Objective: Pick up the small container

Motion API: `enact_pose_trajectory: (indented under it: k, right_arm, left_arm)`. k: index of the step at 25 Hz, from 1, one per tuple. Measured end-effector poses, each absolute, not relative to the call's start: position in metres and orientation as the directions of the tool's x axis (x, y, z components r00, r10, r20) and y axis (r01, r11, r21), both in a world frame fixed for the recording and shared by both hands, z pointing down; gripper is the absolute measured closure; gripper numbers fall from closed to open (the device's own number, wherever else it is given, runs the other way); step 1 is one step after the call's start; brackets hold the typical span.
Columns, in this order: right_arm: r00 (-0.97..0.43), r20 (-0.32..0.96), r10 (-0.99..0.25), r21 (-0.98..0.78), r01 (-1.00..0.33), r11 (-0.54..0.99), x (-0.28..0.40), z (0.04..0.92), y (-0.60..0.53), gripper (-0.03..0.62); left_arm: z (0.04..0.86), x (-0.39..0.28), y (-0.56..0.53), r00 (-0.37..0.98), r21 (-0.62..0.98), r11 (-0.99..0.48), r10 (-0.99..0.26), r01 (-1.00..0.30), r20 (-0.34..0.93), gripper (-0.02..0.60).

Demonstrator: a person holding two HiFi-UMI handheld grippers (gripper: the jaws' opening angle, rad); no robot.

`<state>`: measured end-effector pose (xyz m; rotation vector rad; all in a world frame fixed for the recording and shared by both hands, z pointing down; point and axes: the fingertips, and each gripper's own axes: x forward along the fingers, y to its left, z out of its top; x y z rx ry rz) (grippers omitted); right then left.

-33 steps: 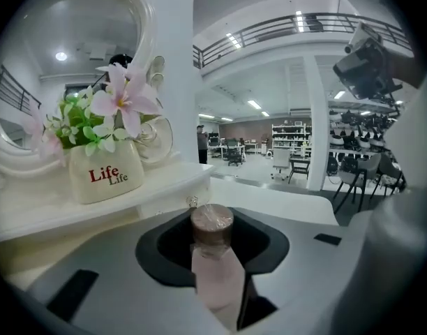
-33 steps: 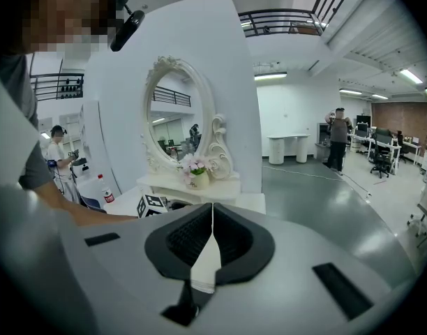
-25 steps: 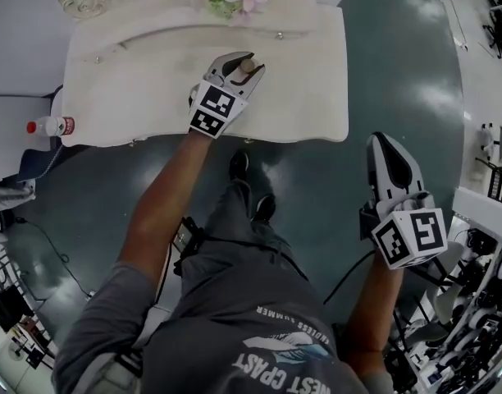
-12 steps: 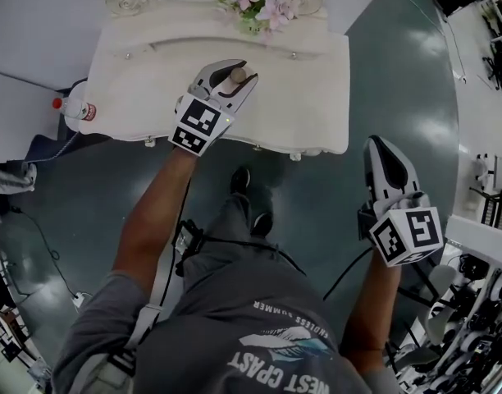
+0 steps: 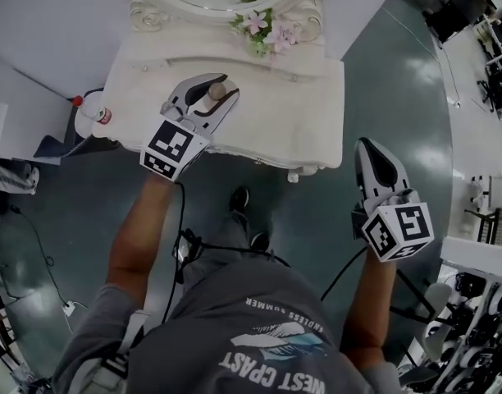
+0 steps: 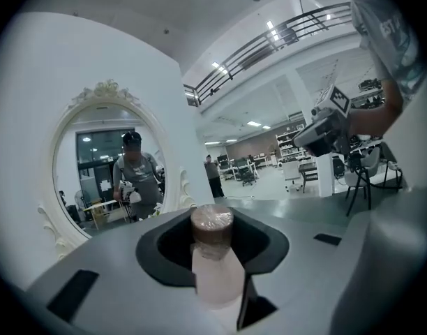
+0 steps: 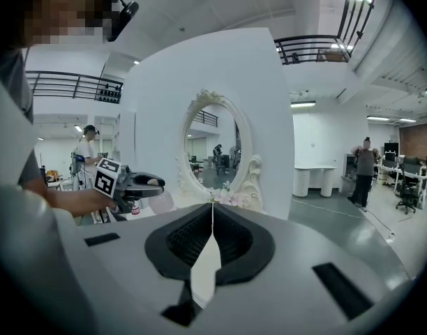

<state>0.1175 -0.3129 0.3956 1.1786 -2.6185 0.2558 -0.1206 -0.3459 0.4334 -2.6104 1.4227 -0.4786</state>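
The only words I can read are on my own shirt, nearest me in the head view and upside down from there: large letters that look like "WEST COAST", cut off by the frame edge, and a smaller arc over a wave drawing that seems to say "ENDLESS SUMMER". The cubes on my left tool and right tool bear black-and-white square patterns, no letters or numbers. The bottle left of the tabletop has a red label too small to read

The jaws hide most of the small container from overhead.
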Motion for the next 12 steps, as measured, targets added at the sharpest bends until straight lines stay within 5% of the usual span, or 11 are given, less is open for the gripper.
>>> enact_pose_trajectory:
  k: [12]
  right_arm:
    - [-0.699,0.234,-0.676,0.001,-0.695,0.719,0.094,0.356,-0.305,0.566]
  left_arm:
    - [0.366,-0.144,-0.273,0.483,-0.300,-0.524,-0.851,-0.797,0.204,0.446]
